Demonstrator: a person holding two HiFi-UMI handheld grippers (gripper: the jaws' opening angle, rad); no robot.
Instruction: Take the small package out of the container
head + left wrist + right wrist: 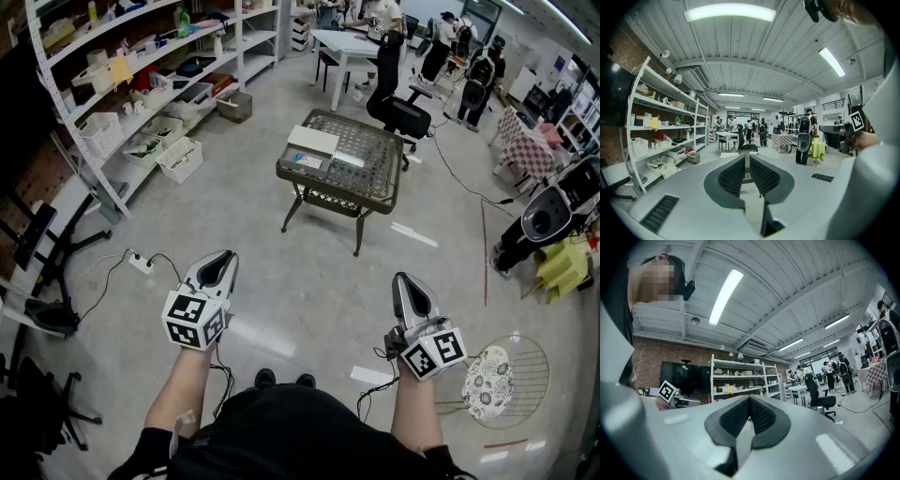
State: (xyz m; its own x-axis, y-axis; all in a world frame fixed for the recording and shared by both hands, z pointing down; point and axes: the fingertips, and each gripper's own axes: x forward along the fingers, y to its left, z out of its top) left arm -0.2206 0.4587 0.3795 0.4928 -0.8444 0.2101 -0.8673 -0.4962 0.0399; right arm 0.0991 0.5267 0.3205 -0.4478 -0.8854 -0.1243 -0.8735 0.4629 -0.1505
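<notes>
A dark wire-mesh table with a raised rim (375,192), the container, stands on the concrete floor ahead of me. In it lie a flat white box (312,141), a small printed package (305,161) at its near left, and a pale packet (349,159). Both grippers hang low near my body, well short of the table. The left gripper (217,267) (746,159) has its dark ribbed pads drawn together with nothing between them. The right gripper (412,295) (750,401) is also shut and empty. Both point out into the room.
White shelving (141,84) with bins runs along the left. A power strip (141,263) and its cable lie on the floor by my left gripper. An office chair (398,103) stands behind the table; a round wire rack (497,380) lies at the lower right. People stand far back.
</notes>
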